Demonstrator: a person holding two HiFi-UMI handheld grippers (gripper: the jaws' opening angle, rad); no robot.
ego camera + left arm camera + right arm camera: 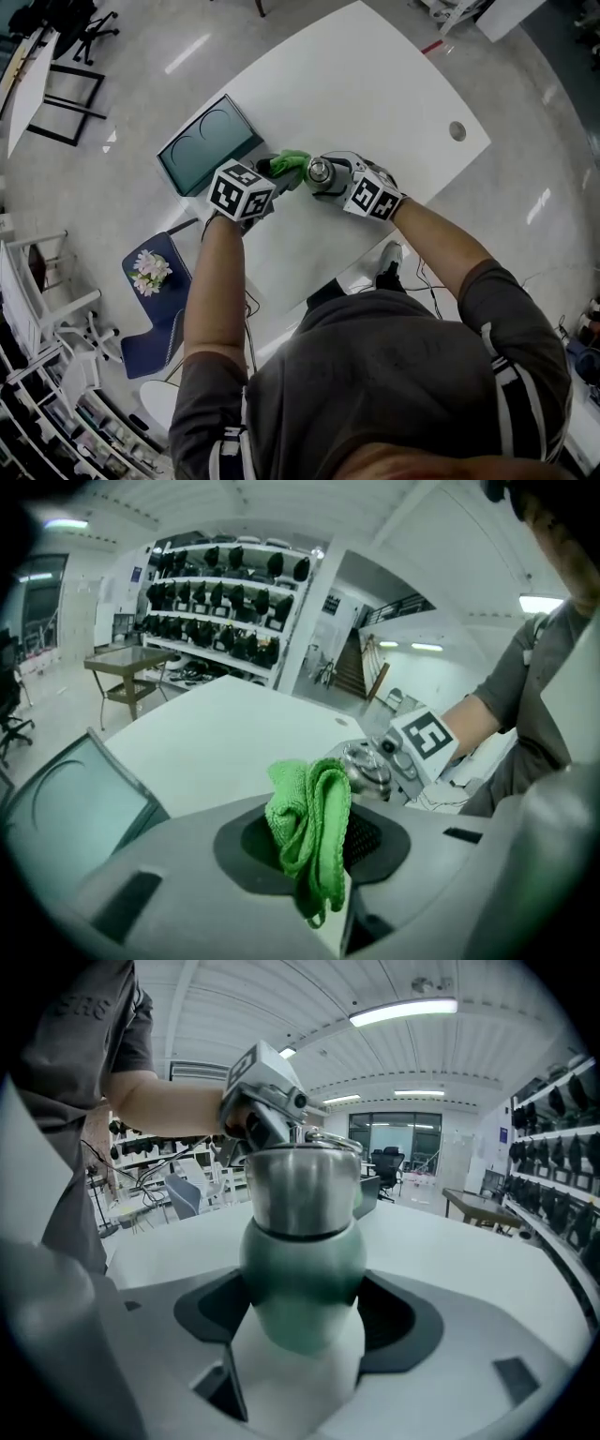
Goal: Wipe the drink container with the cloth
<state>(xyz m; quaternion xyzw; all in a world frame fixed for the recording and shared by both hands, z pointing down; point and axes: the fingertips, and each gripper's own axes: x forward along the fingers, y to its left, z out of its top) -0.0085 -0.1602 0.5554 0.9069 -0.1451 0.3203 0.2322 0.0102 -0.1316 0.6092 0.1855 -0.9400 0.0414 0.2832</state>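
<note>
Between the left gripper's jaws hangs a pinched green cloth; the right gripper's jaws clamp the drink container.
The cloth is close beside the container's lid. A teal tray lies at the white table's left edge, with bare tabletop beyond.

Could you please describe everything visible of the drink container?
The rounded drink container, brushed steel above, green fading to white below, has a shiny lid. It is roughly upright over the white table, its lower body clamped in the right tool. The green cloth in the left tool sits beside its top; contact is unclear.
</note>
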